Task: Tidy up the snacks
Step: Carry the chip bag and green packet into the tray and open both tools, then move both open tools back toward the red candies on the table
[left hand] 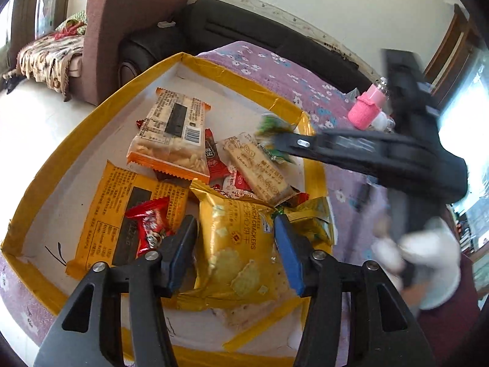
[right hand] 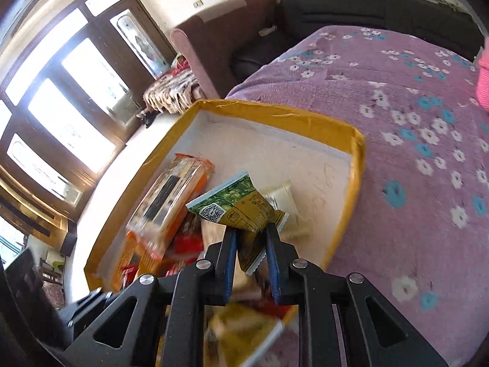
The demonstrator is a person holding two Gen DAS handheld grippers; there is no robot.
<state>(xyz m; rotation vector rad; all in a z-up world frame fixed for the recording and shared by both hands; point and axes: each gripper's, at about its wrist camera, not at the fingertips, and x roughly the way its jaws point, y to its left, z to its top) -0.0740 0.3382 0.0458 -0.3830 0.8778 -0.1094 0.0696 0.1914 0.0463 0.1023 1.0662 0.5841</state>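
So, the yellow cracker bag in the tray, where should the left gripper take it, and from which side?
Probably across its short width, near the middle, coming from above. The cracker bag lies flat on top of the pile, and the left gripper already straddles it with open jaws; its long edges are free on both sides.

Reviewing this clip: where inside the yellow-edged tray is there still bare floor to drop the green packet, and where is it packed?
Bare white floor lies along the tray's far wall and far corner, beyond the orange-edged cracker pack and the green packet in the right gripper. The near half is crowded around the yellow cracker bag.
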